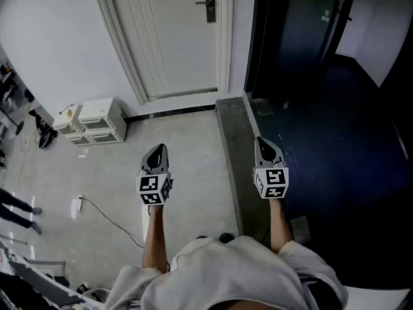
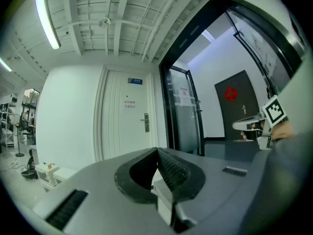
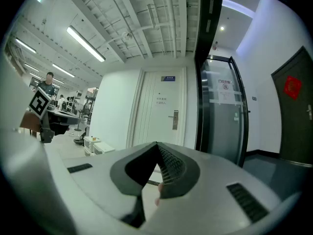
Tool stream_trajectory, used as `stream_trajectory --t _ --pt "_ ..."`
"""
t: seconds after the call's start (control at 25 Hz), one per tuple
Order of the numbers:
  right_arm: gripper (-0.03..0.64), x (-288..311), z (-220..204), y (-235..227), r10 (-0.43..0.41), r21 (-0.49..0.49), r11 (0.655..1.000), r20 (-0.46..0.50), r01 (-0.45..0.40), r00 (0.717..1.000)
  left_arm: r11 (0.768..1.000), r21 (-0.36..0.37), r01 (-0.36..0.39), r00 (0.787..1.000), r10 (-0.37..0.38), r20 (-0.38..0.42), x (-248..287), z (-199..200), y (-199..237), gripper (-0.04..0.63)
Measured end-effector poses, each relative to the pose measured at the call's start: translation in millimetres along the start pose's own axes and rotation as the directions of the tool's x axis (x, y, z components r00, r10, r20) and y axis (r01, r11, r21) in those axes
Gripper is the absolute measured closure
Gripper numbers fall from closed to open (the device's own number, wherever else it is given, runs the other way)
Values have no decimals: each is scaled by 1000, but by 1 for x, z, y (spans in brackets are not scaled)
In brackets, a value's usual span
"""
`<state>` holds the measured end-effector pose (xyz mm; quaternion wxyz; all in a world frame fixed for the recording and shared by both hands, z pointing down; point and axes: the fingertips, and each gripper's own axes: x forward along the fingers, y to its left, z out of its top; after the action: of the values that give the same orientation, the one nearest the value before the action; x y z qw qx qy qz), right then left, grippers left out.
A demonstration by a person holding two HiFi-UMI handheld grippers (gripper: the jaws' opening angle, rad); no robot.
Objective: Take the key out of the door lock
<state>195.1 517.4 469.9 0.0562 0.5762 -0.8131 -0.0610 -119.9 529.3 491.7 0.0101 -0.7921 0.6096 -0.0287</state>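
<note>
Grey left gripper (image 1: 157,152) and right gripper (image 1: 264,147), fingers pinched together and empty, are facing the metal lock (image 1: 210,4) on the white door (image 1: 174,37), upper centre; approaching comes next.

I see a pale grey concrete floor (image 1: 187,141) below me. Low white plastic drawer units (image 1: 97,120) stand on it near the wall. A thin white cable (image 1: 103,210) lies on it at the left. A dark grey threshold strip (image 1: 231,154) separates it from a dark blue floor (image 1: 342,166).
</note>
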Motion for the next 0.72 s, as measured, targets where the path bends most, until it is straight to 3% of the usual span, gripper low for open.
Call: stream_trajectory --t 0.72 --pt "594 7 -1 -28 13 -4 1000 17 -13 1000 1000 7 -9 1000 9 -5 22 7 -24 577"
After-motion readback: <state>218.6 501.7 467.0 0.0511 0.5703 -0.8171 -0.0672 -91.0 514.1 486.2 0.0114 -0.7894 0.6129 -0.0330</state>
